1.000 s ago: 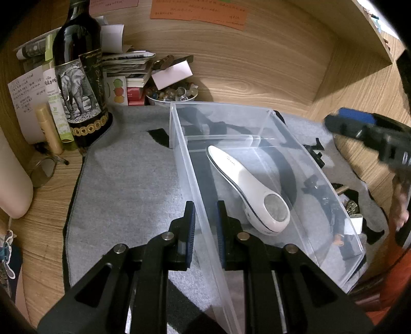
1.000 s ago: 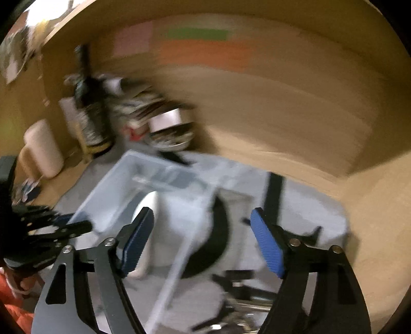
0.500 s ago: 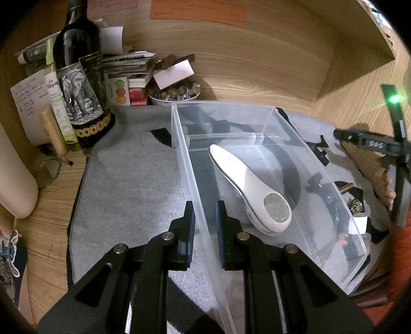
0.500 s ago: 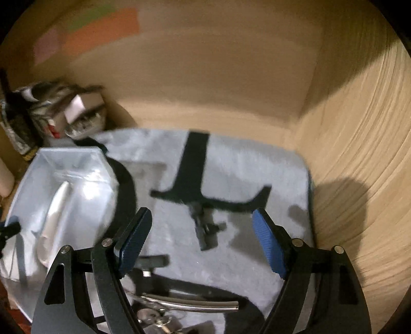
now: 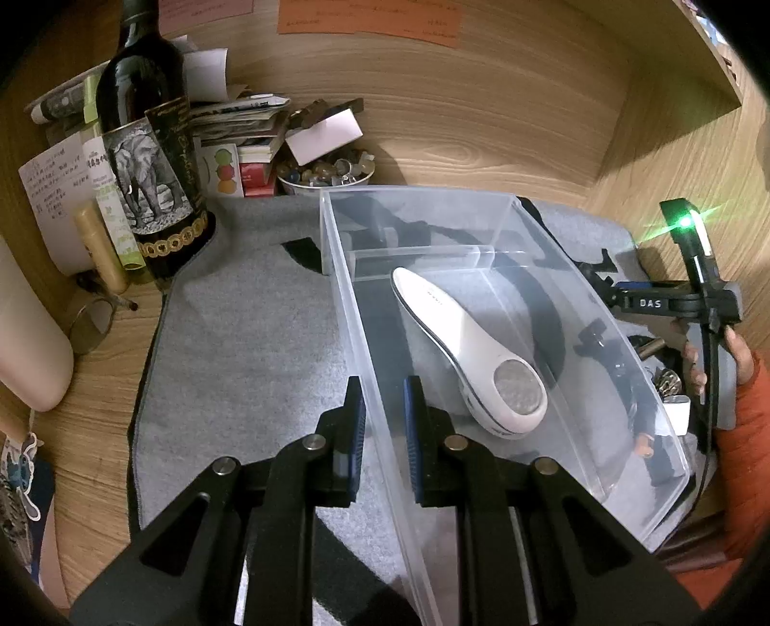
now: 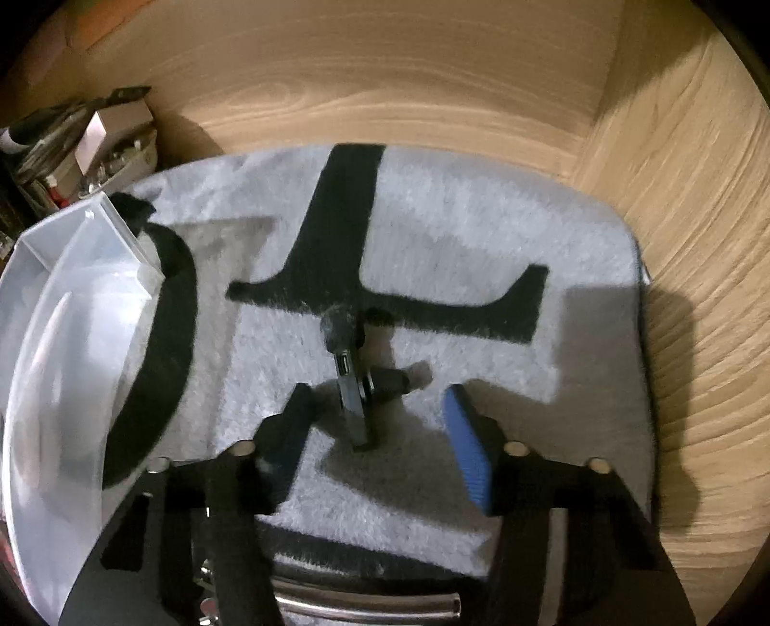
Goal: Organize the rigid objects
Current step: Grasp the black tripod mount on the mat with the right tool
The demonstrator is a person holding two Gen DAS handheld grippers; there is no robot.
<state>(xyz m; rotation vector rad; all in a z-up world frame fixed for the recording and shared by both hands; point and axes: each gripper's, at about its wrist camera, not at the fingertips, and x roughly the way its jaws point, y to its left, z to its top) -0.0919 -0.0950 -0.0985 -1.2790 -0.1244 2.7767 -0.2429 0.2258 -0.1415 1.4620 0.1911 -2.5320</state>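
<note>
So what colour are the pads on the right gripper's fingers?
Blue, ribbed pads on the black right gripper; clearest in the right wrist view.

At the upper left of the left wrist view, a dark wine bottle (image 5: 149, 159) with an elephant label stands upright at the corner of a grey mat (image 5: 250, 346). Behind it lies a stack of papers and booklets (image 5: 240, 120), with a white bowl of small stones (image 5: 327, 171) beside it toward the centre. A cream cylinder (image 5: 29, 346) sits at the left edge, on the wooden desk (image 5: 91, 395). 1 orange note (image 5: 370, 17) is stuck on the back panel at the top.
</note>
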